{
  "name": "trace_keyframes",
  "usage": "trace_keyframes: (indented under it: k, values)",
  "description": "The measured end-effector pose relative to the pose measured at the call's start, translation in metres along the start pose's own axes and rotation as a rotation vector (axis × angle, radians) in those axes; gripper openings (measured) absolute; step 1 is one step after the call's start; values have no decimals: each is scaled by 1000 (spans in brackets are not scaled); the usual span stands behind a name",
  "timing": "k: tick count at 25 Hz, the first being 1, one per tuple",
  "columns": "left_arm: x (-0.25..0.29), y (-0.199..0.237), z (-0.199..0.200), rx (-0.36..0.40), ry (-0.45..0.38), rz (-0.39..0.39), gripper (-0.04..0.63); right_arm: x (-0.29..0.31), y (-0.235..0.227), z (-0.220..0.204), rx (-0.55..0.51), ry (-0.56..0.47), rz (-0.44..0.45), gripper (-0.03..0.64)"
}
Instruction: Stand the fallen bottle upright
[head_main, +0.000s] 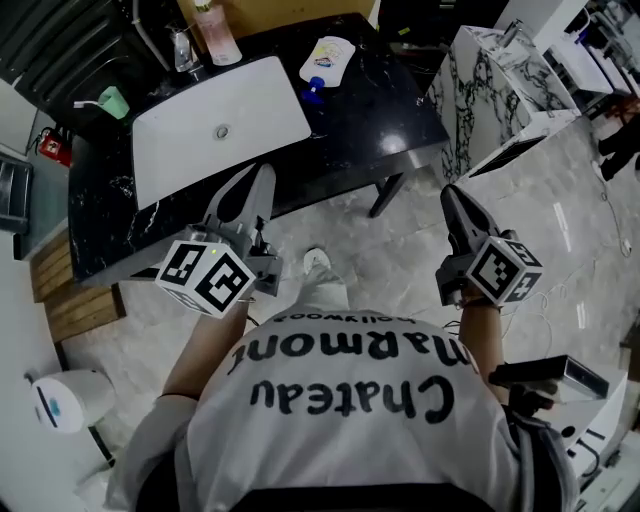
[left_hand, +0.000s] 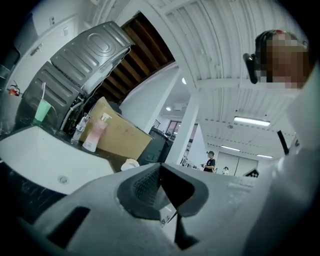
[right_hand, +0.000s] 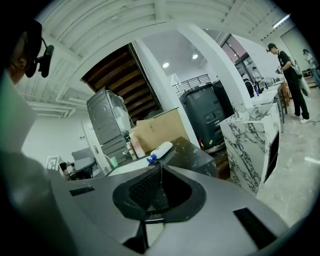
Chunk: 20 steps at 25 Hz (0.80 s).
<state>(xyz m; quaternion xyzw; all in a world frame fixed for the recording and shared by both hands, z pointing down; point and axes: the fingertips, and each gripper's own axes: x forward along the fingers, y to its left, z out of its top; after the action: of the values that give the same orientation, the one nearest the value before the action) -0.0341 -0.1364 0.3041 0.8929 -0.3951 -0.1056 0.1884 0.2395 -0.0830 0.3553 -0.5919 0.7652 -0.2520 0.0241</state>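
Note:
The fallen bottle (head_main: 326, 62), white with a blue cap, lies on its side on the black marble counter (head_main: 380, 120), right of the sink. It also shows in the right gripper view, where the bottle (right_hand: 161, 149) lies just beyond the jaw tips. My left gripper (head_main: 262, 172) hovers at the counter's near edge, in front of the sink, shut and empty. My right gripper (head_main: 450, 192) hangs over the floor off the counter's right corner, also shut with nothing in it. Both are well short of the bottle.
A white sink (head_main: 220, 125) is set in the counter, with a faucet (head_main: 182, 50) and an upright pink pump bottle (head_main: 215, 30) behind it and a green cup (head_main: 112, 100) to the left. A white marble-patterned block (head_main: 500, 80) stands to the right. A person (right_hand: 287, 75) stands far off.

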Motion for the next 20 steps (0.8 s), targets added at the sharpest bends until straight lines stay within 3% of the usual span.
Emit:
trace_keyframes:
  k: [6, 10, 17, 20]
  values:
    - [49, 41, 34, 26, -40, 5, 14, 76, 9, 45, -51, 1, 56, 18]
    - [61, 80, 54, 7, -45, 72, 13, 123, 36, 69, -91, -9, 159, 18]
    - [79, 120, 91, 66, -77, 93, 14, 182, 82, 129, -36, -182, 376, 18]
    - [78, 140, 100, 77, -101, 130, 14, 207, 90, 130, -97, -156, 416, 18]
